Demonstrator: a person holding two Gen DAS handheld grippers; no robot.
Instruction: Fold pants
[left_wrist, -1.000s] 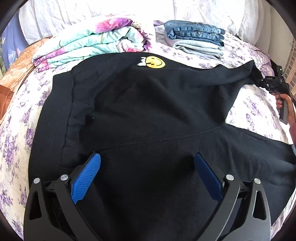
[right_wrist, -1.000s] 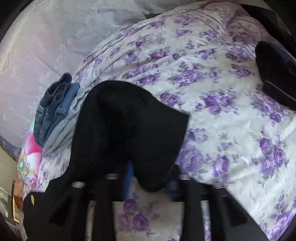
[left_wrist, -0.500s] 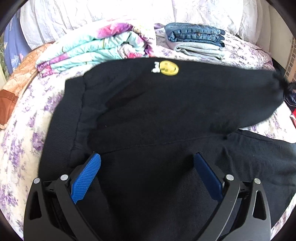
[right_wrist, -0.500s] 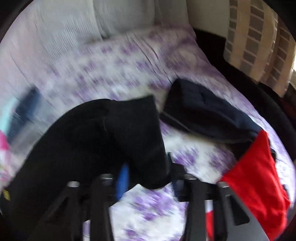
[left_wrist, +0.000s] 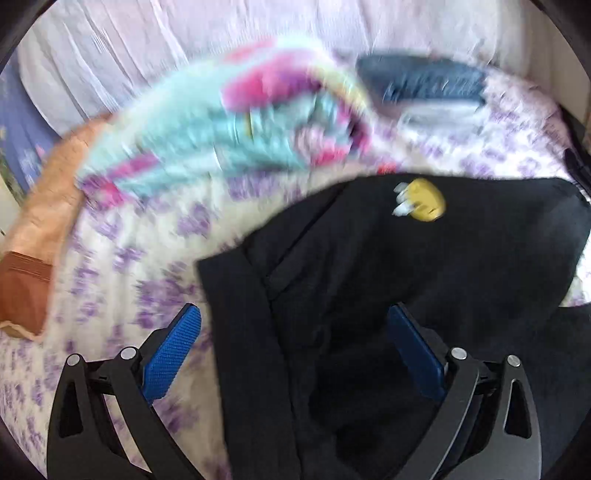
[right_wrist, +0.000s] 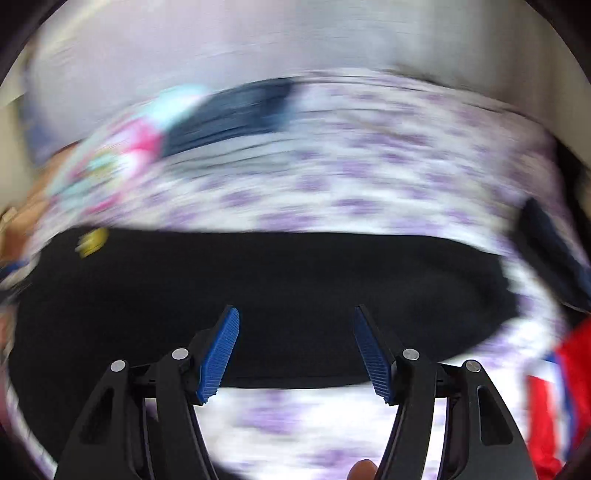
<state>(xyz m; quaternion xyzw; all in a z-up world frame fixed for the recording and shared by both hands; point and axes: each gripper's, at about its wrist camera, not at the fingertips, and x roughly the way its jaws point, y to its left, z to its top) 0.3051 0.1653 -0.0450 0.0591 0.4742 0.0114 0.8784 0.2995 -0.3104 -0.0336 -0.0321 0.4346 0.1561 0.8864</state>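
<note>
Black pants with a yellow smiley patch lie on the floral bedsheet, one leg folded across the other. My left gripper stands open over their left edge; the waistband runs between its blue pads, which do not press it. In the blurred right wrist view the pants stretch as a long dark band, patch at the left. My right gripper hovers at their near edge, its jaws opening, nothing gripped between them.
A folded pink and turquoise blanket and a stack of folded jeans sit at the head of the bed. An orange-brown cloth lies at the left. A red garment and a dark navy one lie at the right.
My right gripper let go of the leg end, opened and swung round to face the pants broadside. The left gripper shifted left, so the pants sit further right in its view.
</note>
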